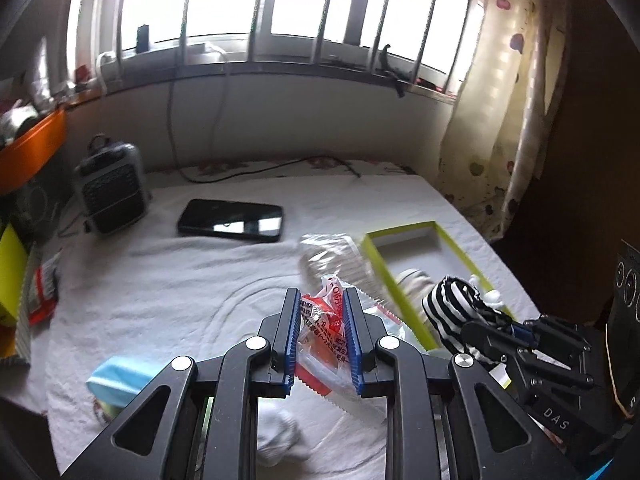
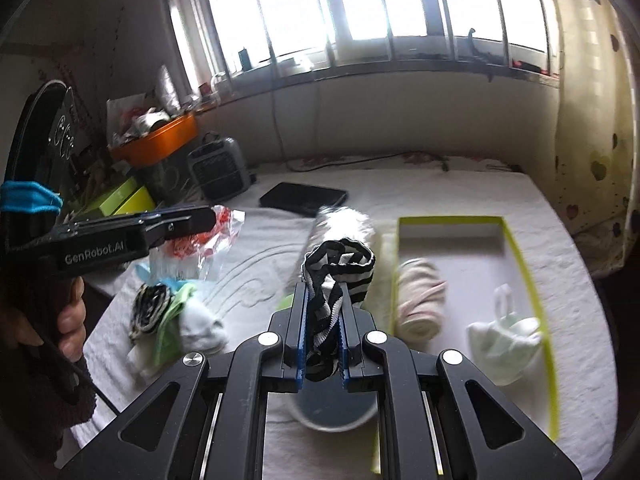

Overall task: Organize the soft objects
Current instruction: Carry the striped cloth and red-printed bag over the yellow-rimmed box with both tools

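While clamped between the blue pads of the left hand-held gripper [image 1: 322,312], nearly closed, a crinkled clear packet with red print [image 1: 326,320]: lifted above the white towel [image 1: 168,280] spread over the bed. Pinched in the right hand-held gripper [image 2: 323,312], jaws likewise narrow, a black-and-white striped sock [image 2: 340,264], bunched and standing up past the fingertips, raised just left of the shallow box with a lime-green rim [image 2: 524,264]. Inside that box: a rolled pink-and-cream sock [image 2: 420,300] against the left wall and a pale white sock [image 2: 508,344] toward the right wall. On the towel to the left, a loose heap: another striped sock [image 2: 150,312], a green piece [image 2: 176,320] and a white sock [image 2: 200,328]. Farther back near the window wall, a dark tablet [image 1: 232,222] lying flat and a small grey heater [image 1: 110,194] standing upright. At the left edge of the right wrist view, fingers of a hand [image 2: 72,320] wrapped round the left handle.
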`<move>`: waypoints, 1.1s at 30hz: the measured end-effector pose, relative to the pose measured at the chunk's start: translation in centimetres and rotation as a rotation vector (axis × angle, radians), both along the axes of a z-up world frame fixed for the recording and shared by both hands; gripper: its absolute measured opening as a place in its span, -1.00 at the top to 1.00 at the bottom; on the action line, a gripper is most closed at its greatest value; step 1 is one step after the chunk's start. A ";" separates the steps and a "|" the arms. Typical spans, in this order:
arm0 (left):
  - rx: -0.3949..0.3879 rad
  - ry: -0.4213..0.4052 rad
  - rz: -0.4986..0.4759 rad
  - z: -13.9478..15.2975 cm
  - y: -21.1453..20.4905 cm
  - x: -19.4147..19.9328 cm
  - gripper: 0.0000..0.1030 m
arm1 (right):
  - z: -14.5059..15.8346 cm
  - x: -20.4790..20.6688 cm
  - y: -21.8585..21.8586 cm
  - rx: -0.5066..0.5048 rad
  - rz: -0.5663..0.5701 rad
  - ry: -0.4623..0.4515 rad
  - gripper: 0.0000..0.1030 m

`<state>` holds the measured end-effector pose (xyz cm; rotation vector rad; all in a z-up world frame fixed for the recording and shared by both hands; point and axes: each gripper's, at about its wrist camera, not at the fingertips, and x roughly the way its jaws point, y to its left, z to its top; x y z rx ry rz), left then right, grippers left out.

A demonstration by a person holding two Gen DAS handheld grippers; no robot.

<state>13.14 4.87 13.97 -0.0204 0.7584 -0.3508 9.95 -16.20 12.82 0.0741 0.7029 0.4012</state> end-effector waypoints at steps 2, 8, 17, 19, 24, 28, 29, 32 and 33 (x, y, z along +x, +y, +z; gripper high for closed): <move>-0.007 0.000 -0.017 0.1 -1.0 0.4 0.62 | 0.3 0.5 -0.8 -0.016 -0.018 -0.002 0.76; -0.028 0.000 -0.053 0.4 -3.9 1.8 0.62 | 0.6 1.8 -2.8 -0.031 -0.050 -0.001 0.76; -0.037 0.037 -0.109 -0.9 -8.4 4.5 0.62 | -0.8 4.3 -7.0 -0.030 -0.125 0.045 0.76; -0.040 0.051 -0.121 -1.3 -9.3 5.1 0.62 | -1.2 4.8 -7.6 -0.044 -0.136 0.055 0.76; -0.023 0.069 -0.141 -2.3 -11.6 6.7 0.61 | -2.8 6.4 -9.3 -0.037 -0.157 0.100 0.76; -0.011 0.084 -0.155 -3.1 -13.2 8.0 0.61 | -4.1 7.6 -9.9 -0.034 -0.178 0.125 0.76; -0.007 0.081 -0.161 -3.3 -13.7 8.3 0.61 | -4.3 7.8 -10.1 -0.035 -0.182 0.129 0.76; 0.005 0.105 -0.163 -4.2 -14.8 9.4 0.61 | -4.9 8.5 -10.4 -0.040 -0.192 0.141 0.76; 0.008 0.111 -0.164 -4.4 -14.9 9.5 0.61 | -5.0 8.6 -10.4 -0.043 -0.194 0.142 0.76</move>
